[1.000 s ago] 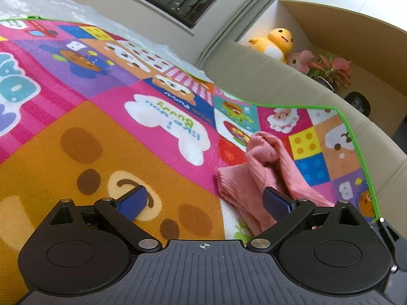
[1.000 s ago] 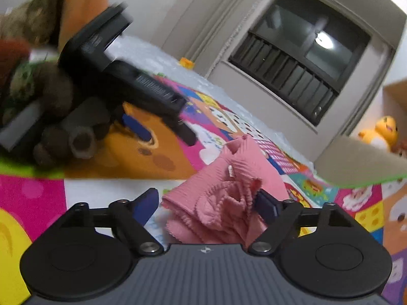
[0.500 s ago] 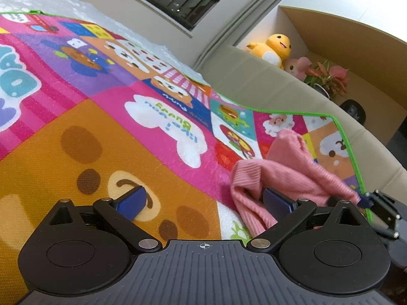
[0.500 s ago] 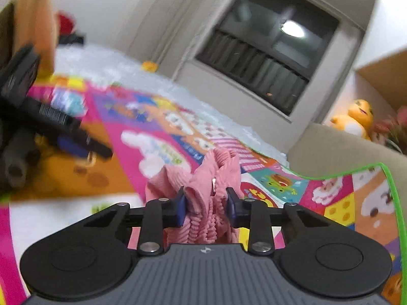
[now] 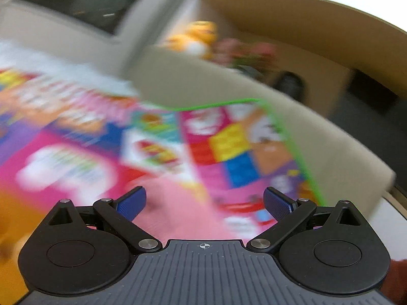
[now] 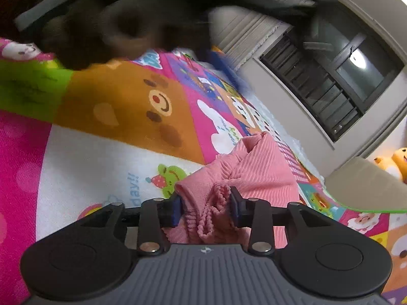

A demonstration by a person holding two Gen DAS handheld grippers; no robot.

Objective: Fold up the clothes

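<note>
On the play mat point(image 6: 122, 117) | pink garment point(image 6: 254, 167) is pinched by right gripper point(image 6: 206, 207) | left gripper point(image 5: 204, 202) is held spread above blurred pink cloth.

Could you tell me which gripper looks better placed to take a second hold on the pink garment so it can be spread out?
Left, probably. The left gripper is open with pink cloth just below its fingers, though that view is blurred. The right gripper is already shut on the pink garment.
</note>
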